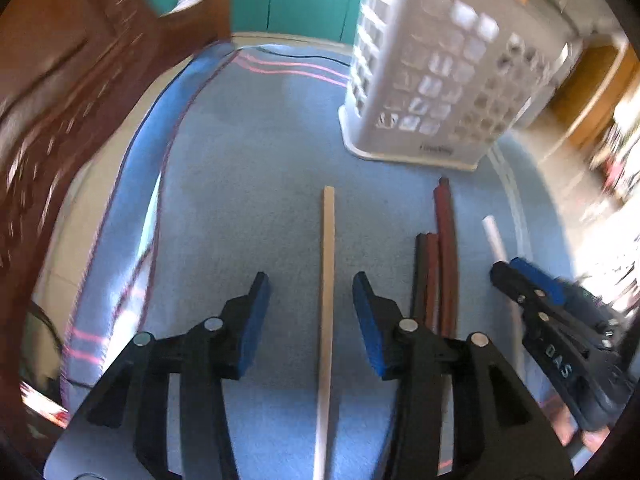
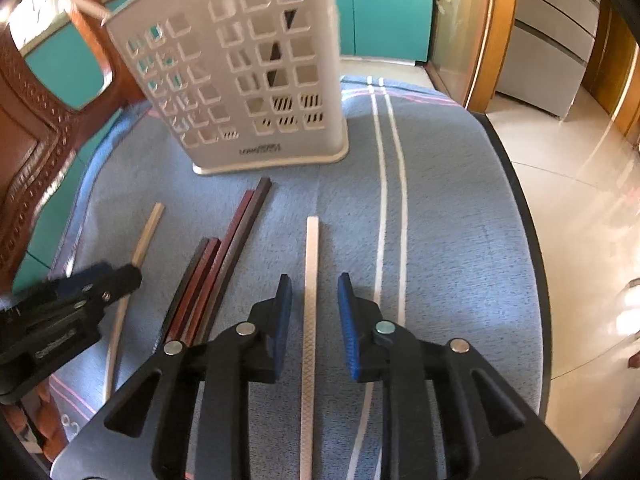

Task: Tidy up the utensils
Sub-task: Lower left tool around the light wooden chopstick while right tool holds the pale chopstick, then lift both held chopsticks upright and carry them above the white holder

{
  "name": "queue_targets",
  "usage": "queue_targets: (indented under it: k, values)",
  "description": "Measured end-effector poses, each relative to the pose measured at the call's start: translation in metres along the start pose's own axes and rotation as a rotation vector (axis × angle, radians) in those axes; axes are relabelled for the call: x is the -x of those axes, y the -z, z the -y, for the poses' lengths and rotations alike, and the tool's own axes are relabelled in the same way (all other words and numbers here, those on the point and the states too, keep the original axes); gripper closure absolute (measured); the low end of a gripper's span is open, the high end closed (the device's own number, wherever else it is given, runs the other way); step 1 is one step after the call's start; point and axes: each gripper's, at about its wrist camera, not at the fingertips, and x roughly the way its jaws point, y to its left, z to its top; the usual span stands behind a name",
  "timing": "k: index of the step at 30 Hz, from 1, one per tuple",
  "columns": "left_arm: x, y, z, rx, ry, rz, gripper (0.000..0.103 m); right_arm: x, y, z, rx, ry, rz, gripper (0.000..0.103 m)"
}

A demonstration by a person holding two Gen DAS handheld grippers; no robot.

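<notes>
A white slotted utensil holder [image 1: 432,80] [image 2: 256,76] stands upright on a blue cloth, with a dark chopstick [image 2: 286,36] inside. My left gripper [image 1: 311,288] is open, its jaws on either side of a light wooden chopstick [image 1: 327,280] [image 2: 140,244] lying on the cloth. My right gripper [image 2: 314,290] [image 1: 520,276] is open, its jaws on either side of a white textured chopstick [image 2: 310,300] [image 1: 494,236]. Several dark red and brown chopsticks [image 1: 440,264] [image 2: 224,256] lie between the two.
The blue cloth [image 1: 248,152] [image 2: 460,220] covers a round table. A carved wooden chair [image 1: 60,100] [image 2: 36,120] stands close at the left. Tiled floor [image 2: 580,184] and wooden door frames lie beyond the table's right edge.
</notes>
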Motion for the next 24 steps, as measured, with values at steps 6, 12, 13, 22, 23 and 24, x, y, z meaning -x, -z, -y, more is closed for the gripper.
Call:
queue_targets:
  k: [6,12,13,22,23,24]
  values:
    - [-0.008,-0.009,0.023,-0.082,-0.068,0.001,0.075,-0.002,0.001,-0.012,0.069,0.043,-0.005,0.084]
    - [-0.007,-0.012,0.016,-0.059,0.004,0.011,0.096,0.004,-0.001,-0.01,0.047,-0.042,0.007,0.097]
    - [-0.003,-0.011,0.013,-0.049,0.022,0.011,0.096,0.011,-0.003,-0.01,0.044,-0.057,0.026,0.097]
    - [0.139,-0.023,0.005,-0.078,0.167,0.31,0.096,0.13,-0.028,0.015,-0.009,-0.306,0.247,0.097]
    - [0.162,-0.027,0.004,-0.082,0.179,0.365,0.096,0.147,-0.032,0.018,-0.013,-0.327,0.282,0.097]
    - [0.178,-0.03,0.003,-0.083,0.191,0.402,0.096,0.16,-0.035,0.019,-0.015,-0.341,0.314,0.097]
